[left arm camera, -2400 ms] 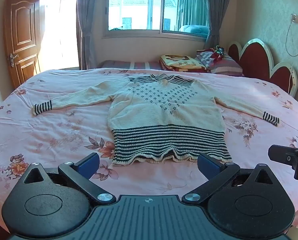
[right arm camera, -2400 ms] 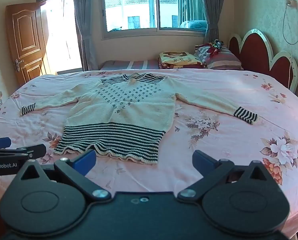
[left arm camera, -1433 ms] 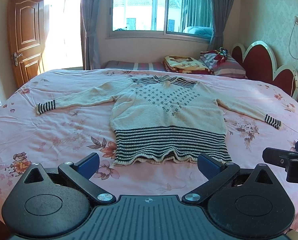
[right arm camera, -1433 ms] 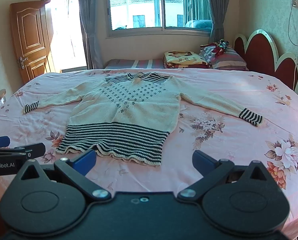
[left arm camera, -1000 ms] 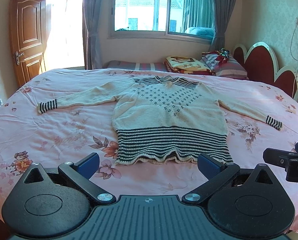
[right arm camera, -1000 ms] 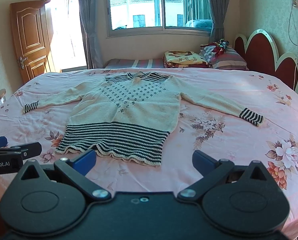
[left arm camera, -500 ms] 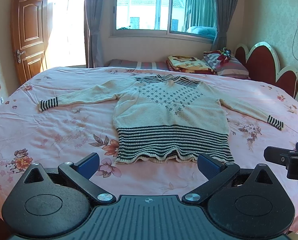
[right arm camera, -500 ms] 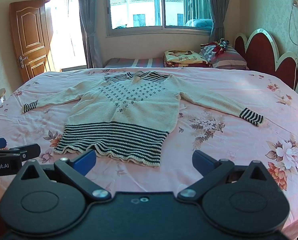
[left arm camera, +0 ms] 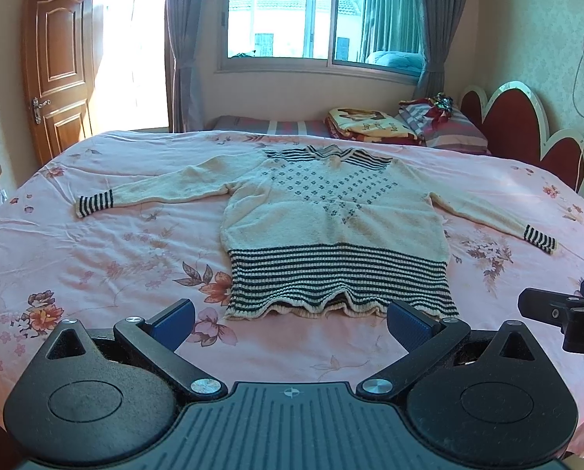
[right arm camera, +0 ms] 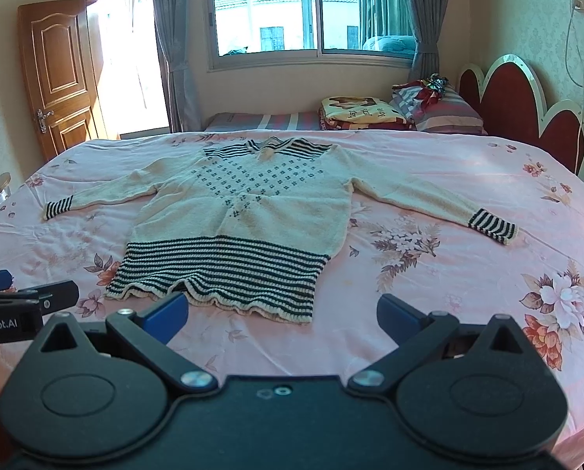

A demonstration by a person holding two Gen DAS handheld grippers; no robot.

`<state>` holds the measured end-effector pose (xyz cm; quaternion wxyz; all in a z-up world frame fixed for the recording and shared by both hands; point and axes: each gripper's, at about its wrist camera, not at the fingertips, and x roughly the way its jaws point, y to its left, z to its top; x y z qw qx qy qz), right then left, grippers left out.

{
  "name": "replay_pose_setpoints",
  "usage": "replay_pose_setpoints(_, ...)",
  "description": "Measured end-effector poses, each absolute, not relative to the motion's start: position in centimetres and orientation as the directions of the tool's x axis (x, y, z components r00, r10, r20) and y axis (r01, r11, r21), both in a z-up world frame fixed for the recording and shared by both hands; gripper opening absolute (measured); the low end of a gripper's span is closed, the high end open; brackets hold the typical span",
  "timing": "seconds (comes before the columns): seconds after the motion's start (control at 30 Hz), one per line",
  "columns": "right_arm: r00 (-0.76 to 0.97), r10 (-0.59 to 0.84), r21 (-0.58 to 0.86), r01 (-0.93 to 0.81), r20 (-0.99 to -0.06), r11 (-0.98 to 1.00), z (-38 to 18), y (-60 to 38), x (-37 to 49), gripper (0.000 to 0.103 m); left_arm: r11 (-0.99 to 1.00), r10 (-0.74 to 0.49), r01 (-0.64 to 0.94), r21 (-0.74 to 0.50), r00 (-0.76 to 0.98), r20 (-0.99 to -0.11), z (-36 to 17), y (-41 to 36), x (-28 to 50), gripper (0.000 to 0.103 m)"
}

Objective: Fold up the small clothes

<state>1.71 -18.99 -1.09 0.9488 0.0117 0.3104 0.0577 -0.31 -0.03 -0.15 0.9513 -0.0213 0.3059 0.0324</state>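
Observation:
A cream knitted sweater [left arm camera: 331, 219] with black stripes at hem, collar and cuffs lies flat, front up, on the pink floral bed, both sleeves spread out; it also shows in the right wrist view [right arm camera: 245, 211]. My left gripper [left arm camera: 292, 321] is open and empty, just before the striped hem [left arm camera: 339, 282]. My right gripper [right arm camera: 280, 315] is open and empty, before the hem's right corner [right arm camera: 292, 305]. Each gripper shows at the edge of the other's view: the right gripper at the right of the left wrist view [left arm camera: 566, 313] and the left gripper at the left of the right wrist view [right arm camera: 22, 305].
The pink floral bedsheet [left arm camera: 96, 250] covers a wide bed. Folded blankets and pillows [left arm camera: 401, 125] lie at the far side by a red headboard [left arm camera: 527, 137]. A wooden door [left arm camera: 57, 78] stands at the far left, a window [left arm camera: 315, 19] behind.
Both grippers have drifted slightly, with the sweater sitting a little lower and larger in view. Both stay open and empty; the sweater has not moved.

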Motion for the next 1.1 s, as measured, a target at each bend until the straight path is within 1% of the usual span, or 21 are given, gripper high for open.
replay_pose_setpoints(0.73, 0.798, 0.113, 0.050, -0.104, -0.592, 0.993, -1.2, -18.4, 1.9, 0.102, 0.996, 0.058, -0.085, -0.019, 0.804, -0.592, -0.1, 0.4, -0.3, 0.103)
replay_pose_setpoints(0.83, 0.793, 0.134, 0.105, -0.089, -0.594, 0.990, -1.4, -18.8, 2.2, 0.102, 0.992, 0.027, -0.094, -0.078, 0.793, -0.609, -0.2, 1.0, -0.1, 0.103)
replay_pose_setpoints(0.93, 0.792, 0.170, 0.203, -0.060, -0.586, 0.977, -2.0, -19.9, 2.8, 0.102, 0.984, 0.038, -0.137, -0.113, 0.784, -0.619, -0.8, 2.0, 0.2, 0.103)
replay_pose_setpoints(1.0, 0.794, 0.178, 0.258, -0.027, -0.582, 0.966, -2.4, -20.7, 3.3, 0.102, 0.976, 0.043, -0.169, -0.136, 0.764, -0.644, -1.7, 2.9, 1.0, 0.103)
replay_pose_setpoints(1.07, 0.794, 0.181, 0.305, 0.005, -0.580, 0.952, -2.8, -21.4, 3.9, 0.101, 0.977, 0.073, -0.188, -0.098, 0.731, -0.679, -2.7, 3.2, 2.5, 0.103)
replay_pose_setpoints(1.1, 0.793, 0.183, 0.322, 0.017, -0.581, 0.947, -2.9, -21.8, 4.4, 0.101, 0.981, 0.076, -0.176, -0.078, 0.728, -0.682, -3.1, 3.3, 3.2, 0.103)
